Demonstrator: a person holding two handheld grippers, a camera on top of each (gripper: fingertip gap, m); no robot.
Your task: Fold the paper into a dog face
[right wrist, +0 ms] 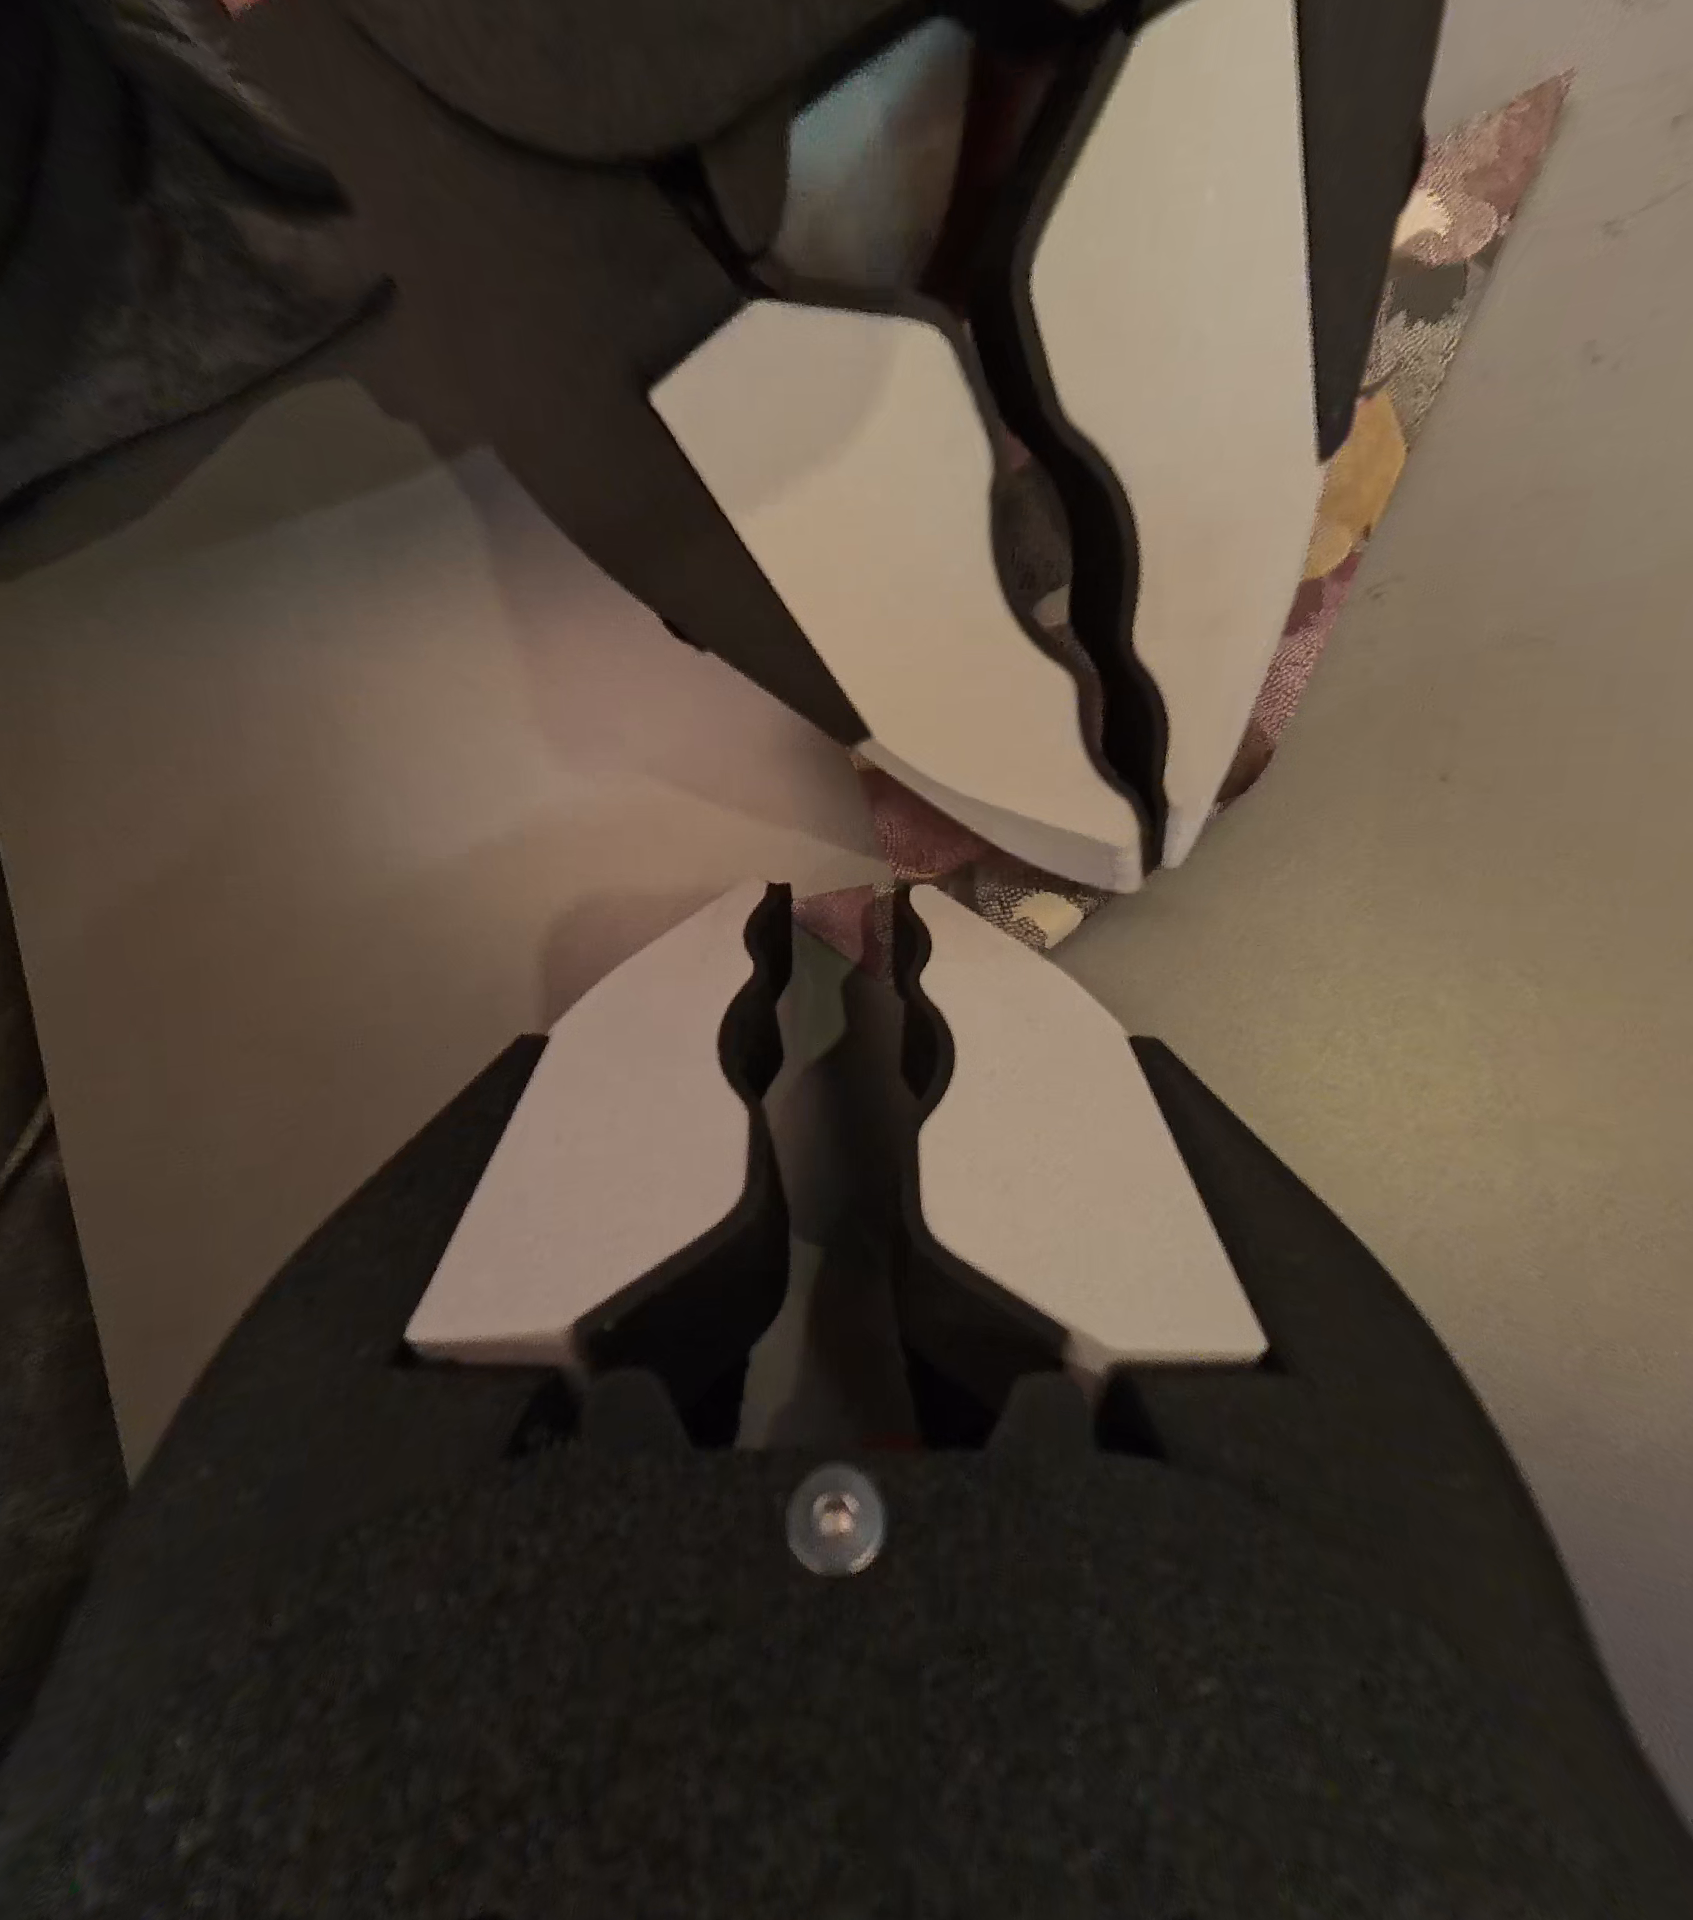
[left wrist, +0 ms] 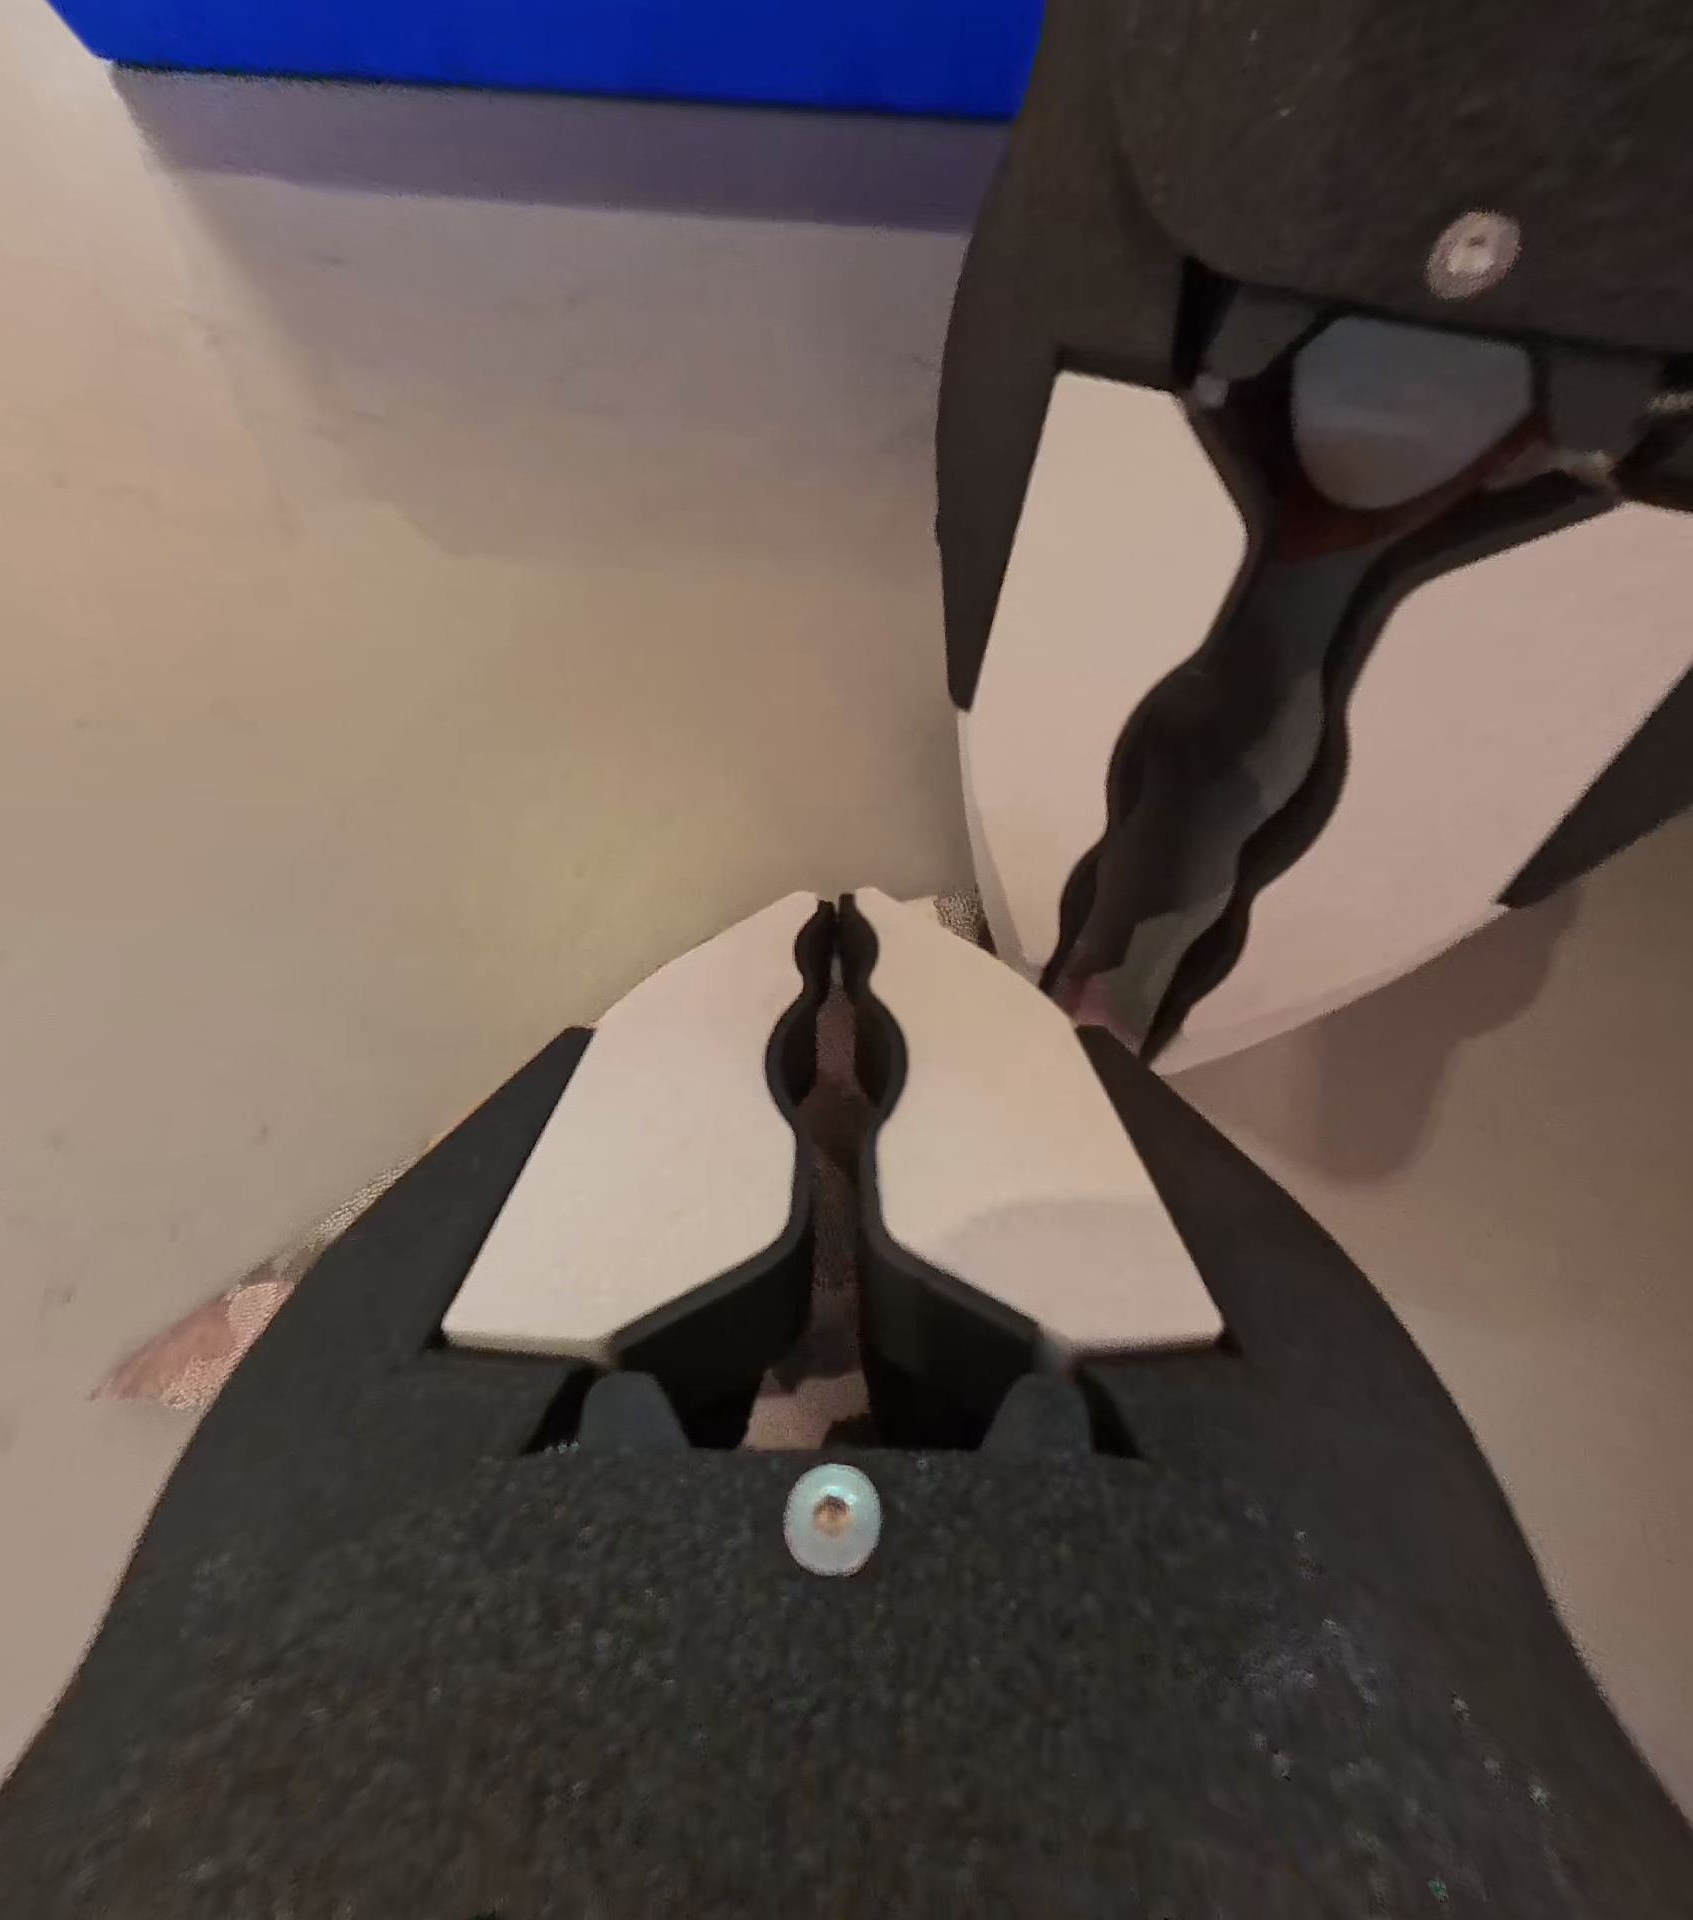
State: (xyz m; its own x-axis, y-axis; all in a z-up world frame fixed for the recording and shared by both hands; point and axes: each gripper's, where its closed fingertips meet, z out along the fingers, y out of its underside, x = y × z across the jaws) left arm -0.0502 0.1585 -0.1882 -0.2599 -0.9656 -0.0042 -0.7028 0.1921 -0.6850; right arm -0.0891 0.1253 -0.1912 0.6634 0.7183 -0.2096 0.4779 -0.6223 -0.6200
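Floral-patterned paper (right wrist: 1361,488) lies on a pale beige tabletop (left wrist: 302,623), pinned under two black-and-white two-finger grippers meeting tip to tip.

In the left wrist view, the left gripper (left wrist: 837,909) sits at lower centre, tips clenched together and pressed onto the paper rather than grasping it. In the right wrist view, the right gripper (right wrist: 837,899) shows a narrow gap, released, paper beneath. This looks like a crease being flattened (fold stage unclear). Next: slide along the fold, pressing firmly.

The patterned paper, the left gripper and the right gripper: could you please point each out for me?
patterned paper (right wrist: 1424,260): right wrist view, its far corner.
left gripper (left wrist: 839,906): left wrist view, between its fingertips.
right gripper (right wrist: 842,896): right wrist view, between its fingertips.
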